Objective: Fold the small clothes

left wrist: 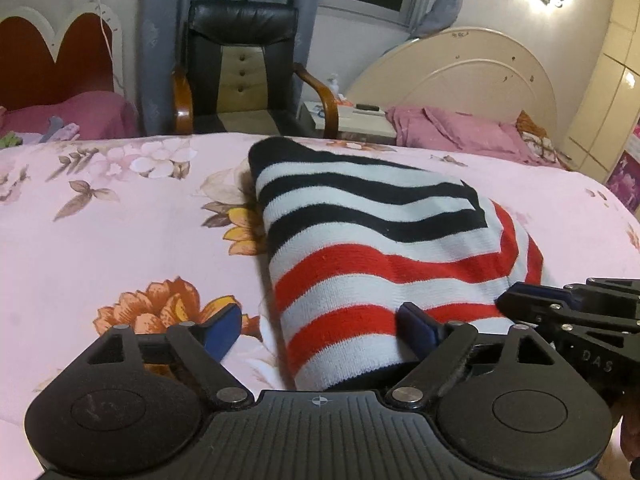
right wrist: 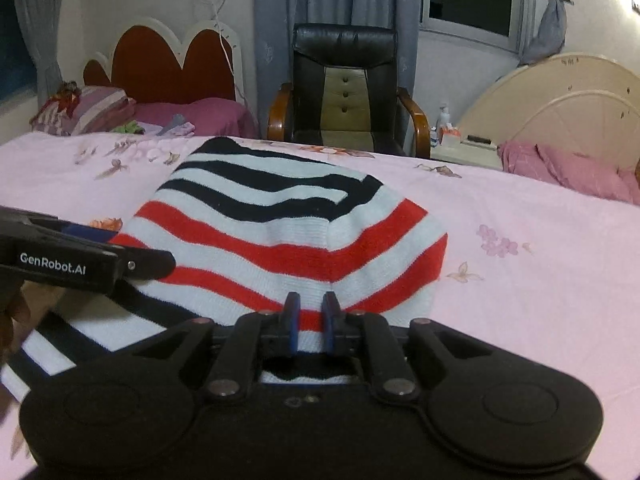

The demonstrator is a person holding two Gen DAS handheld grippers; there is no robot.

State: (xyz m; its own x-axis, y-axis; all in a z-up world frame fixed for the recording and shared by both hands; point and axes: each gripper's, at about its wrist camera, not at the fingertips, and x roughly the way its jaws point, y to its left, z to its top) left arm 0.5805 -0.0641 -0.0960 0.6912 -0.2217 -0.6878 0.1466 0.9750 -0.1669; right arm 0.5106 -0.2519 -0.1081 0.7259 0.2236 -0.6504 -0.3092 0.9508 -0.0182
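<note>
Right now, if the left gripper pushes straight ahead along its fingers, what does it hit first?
Probably the striped sweater. The left gripper stands open with the sweater's near edge already between its fingers, and the folded bulk lies right ahead on the sheet. Depth is unclear.

Striped knit garment (left wrist: 372,248) lies on the pink floral bedsheet (left wrist: 120,240), folded over on itself into a thick, softly rounded bundle. Far portion: black and white bands; near portion: red and white bands. Stripes turn a corner along a diagonal seam on the right side of the top layer. In the right wrist view a vertical seam runs down the middle of the red-striped panel (right wrist: 280,240), and a lower layer with black and white stripes (right wrist: 80,332) sticks out from under it at the near left, lying flatter on the sheet. Left edge of the bundle is a smooth fold; surface bulges, not pressed flat
</note>
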